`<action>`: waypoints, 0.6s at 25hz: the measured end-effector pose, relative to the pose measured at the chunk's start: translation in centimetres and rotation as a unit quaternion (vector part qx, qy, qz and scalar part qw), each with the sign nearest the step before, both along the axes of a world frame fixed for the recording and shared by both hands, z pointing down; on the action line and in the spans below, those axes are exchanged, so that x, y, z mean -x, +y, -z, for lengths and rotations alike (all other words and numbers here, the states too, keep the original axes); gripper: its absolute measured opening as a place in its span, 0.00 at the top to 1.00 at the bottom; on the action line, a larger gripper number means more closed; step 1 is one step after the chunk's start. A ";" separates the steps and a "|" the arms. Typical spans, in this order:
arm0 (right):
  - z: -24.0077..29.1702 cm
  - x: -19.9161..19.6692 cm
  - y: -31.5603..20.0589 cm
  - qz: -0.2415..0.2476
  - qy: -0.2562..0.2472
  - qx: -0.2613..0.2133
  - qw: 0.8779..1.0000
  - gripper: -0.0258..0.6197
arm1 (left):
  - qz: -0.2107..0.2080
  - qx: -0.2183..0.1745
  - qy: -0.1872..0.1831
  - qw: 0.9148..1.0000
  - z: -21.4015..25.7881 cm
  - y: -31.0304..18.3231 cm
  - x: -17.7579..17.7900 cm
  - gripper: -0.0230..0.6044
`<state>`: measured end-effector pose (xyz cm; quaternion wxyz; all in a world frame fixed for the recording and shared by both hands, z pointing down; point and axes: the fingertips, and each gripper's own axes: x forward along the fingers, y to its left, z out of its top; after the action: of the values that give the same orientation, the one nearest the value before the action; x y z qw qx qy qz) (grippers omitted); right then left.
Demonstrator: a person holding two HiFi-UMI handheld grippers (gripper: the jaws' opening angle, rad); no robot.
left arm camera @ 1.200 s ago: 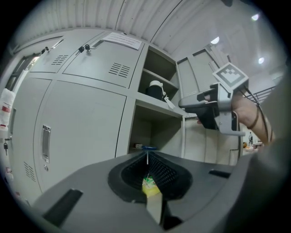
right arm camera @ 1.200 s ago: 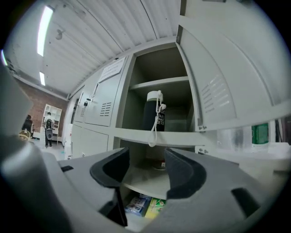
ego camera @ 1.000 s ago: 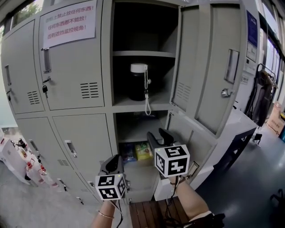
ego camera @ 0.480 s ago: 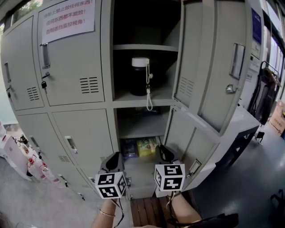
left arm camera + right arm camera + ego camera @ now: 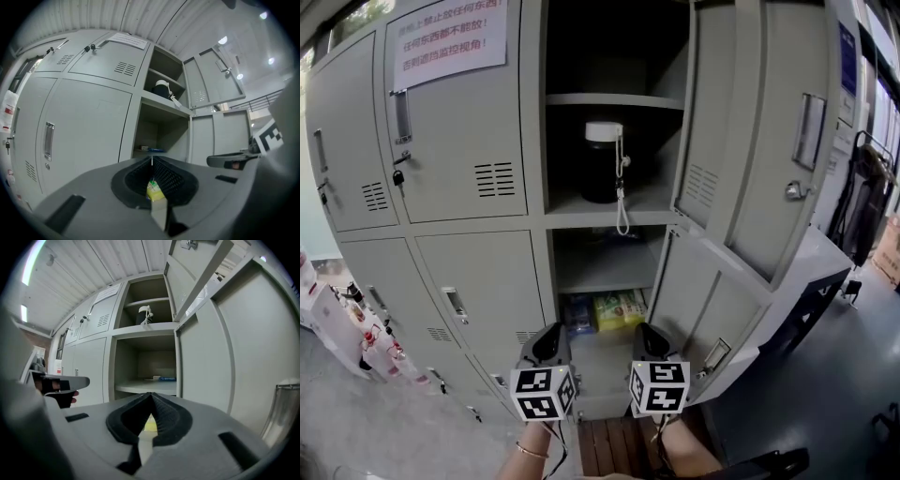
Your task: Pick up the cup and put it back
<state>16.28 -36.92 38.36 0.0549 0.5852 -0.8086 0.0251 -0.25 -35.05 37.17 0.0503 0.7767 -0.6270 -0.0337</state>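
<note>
Head view: the cup (image 5: pixel 602 169), dark with a white lid (image 5: pixel 603 131), stands upright on the middle shelf (image 5: pixel 581 218) of an open locker (image 5: pixel 536 141), its cord (image 5: pixel 622 211) hanging over the shelf's front edge. Both grippers are held low and near, well below the cup, level with the bottom compartment where coloured packets (image 5: pixel 614 309) lie. The left gripper (image 5: pixel 551 334) has its jaws pressed together on nothing. The right gripper (image 5: pixel 648 332) has just been closing its jaws, and they now meet with nothing between them.

Neither tool touches the cup, so it either waits to be picked up or has already been set back; these frames alone do not settle which. If the pickup is ahead, a clean job likely means spreading one gripper's jaws wide before it goes up. It would then enter the compartment level, clear of the shelf above and of the open door (image 5: pixel 769 141) at right. The dark body below the lid looks the surest place to clamp. The loose cord could snag on the shelf lip or slip between the jaws, so it is best kept outside the grip. A straight lift and a slow draw toward the near side should keep the cup upright.
</note>
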 end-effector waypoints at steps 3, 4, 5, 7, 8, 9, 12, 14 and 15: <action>-0.1 0.0 -0.2 0.001 -0.003 0.002 1.000 0.97 | 0.000 0.002 0.000 1.000 -0.2 -0.2 0.1 0.94; 0.0 0.0 -0.3 0.001 -0.003 0.001 1.000 0.97 | 0.000 0.002 0.000 1.000 -0.1 -0.3 0.1 0.94; 0.2 0.0 -0.4 0.001 -0.002 -0.001 1.000 0.97 | 0.000 0.002 0.001 1.000 -0.1 -0.4 0.2 0.94; 0.5 0.1 -0.4 0.002 -0.006 -0.005 1.000 0.97 | 0.000 0.000 0.002 1.000 0.1 -0.5 0.2 0.94; 0.6 0.0 -0.4 0.003 -0.011 -0.006 1.000 0.97 | -0.001 -0.001 0.002 1.000 0.1 -0.5 0.1 0.94; 0.6 0.0 -0.4 0.005 -0.017 -0.006 1.000 0.97 | -0.001 -0.001 0.002 1.000 0.1 -0.6 0.1 0.94; 0.2 -0.1 -0.4 0.004 -0.023 0.003 1.000 0.97 | -0.003 0.001 0.004 1.000 -0.1 -0.8 0.0 0.94; 0.1 -0.2 -0.4 0.001 -0.019 0.005 1.000 0.97 | -0.004 0.002 0.005 1.000 -0.3 -0.8 0.0 0.94; 0.0 -0.2 -0.5 0.000 -0.018 0.005 1.000 0.97 | -0.005 0.003 0.005 1.000 -0.3 -0.9 0.0 0.94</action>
<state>16.48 -37.39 38.33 0.0434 0.5841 -0.8096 0.0392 -0.21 -35.90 37.49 0.0560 0.7792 -0.6233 -0.0358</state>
